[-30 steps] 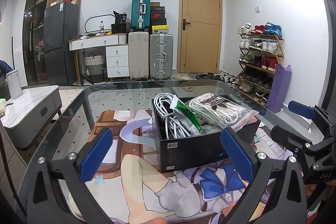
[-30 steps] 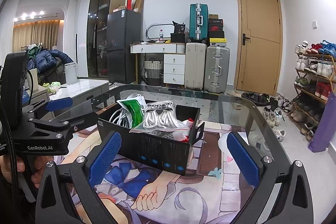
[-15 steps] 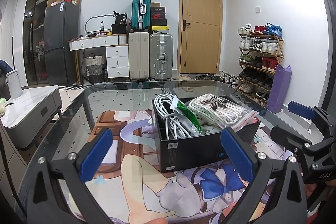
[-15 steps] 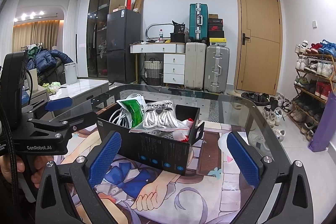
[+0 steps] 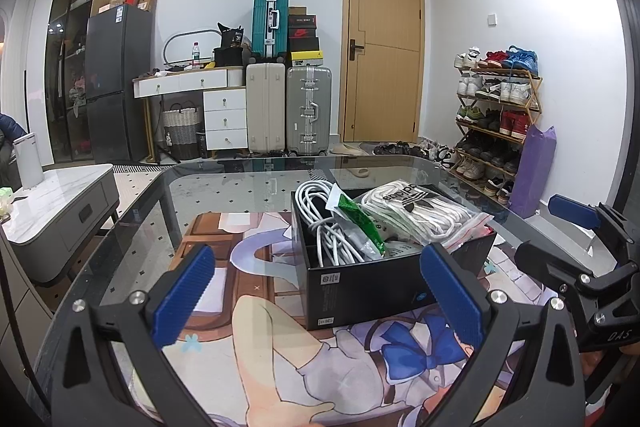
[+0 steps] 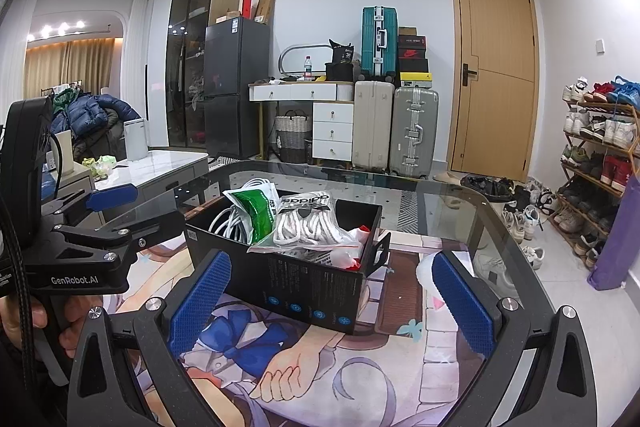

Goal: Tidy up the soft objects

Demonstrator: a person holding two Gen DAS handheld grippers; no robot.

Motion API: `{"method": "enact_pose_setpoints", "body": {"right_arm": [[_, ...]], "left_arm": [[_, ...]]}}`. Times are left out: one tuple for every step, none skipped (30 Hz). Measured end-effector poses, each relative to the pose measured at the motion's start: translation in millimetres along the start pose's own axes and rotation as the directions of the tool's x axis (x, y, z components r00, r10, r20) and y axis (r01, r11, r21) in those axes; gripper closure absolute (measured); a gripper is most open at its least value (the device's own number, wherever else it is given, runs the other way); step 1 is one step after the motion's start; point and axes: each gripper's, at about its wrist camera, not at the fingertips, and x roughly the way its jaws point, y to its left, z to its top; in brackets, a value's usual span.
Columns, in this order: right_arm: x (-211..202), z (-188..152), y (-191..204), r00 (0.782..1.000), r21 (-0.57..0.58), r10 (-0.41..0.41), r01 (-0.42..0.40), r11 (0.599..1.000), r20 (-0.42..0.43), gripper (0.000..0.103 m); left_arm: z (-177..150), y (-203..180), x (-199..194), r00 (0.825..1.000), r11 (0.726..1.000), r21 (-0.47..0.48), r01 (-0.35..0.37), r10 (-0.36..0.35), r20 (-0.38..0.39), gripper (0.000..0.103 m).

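A black box (image 5: pixel 360 287) (image 6: pixel 304 291) stands on the printed mat on the glass table. It holds a coil of white cable (image 5: pixel 324 223) (image 6: pixel 228 219), a green-and-clear bag (image 5: pixel 360 223) (image 6: pixel 252 207) and a clear adidas bag of white rope (image 5: pixel 420 211) (image 6: pixel 308 223). A red-and-white item (image 6: pixel 352 259) lies at the box's right end. My left gripper (image 5: pixel 316 291) is open and empty, just in front of the box. My right gripper (image 6: pixel 328 299) is open and empty, with the box's near wall between its fingers in view.
The glass table (image 5: pixel 248 183) carries an anime desk mat (image 5: pixel 280 339). A marble side table (image 5: pixel 56 195) stands to the left. Suitcases (image 5: pixel 288 107), a desk with drawers, a fridge and a door line the back wall. A shoe rack (image 5: pixel 496 123) stands on the right.
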Motion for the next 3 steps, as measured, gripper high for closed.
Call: {"method": "enact_pose_setpoints", "body": {"right_arm": [[0.2,0.2,0.1,1.000,0.001,0.000,0.000,1.000,0.000,0.001],[0.3,0.3,0.2,1.000,0.001,-0.001,0.001,1.000,-0.001,0.001],[0.1,0.1,0.0,1.000,0.001,-0.002,0.002,1.000,0.000,0.001]], "left_arm": [[0.5,0.1,-0.6,1.000,1.000,0.000,-0.003,0.003,0.003,0.000],[0.9,-0.2,-1.0,1.000,1.000,0.001,-0.003,0.003,0.006,0.000],[1.5,-0.5,-1.3,1.000,1.000,0.001,-0.006,0.006,0.006,0.000]]}}
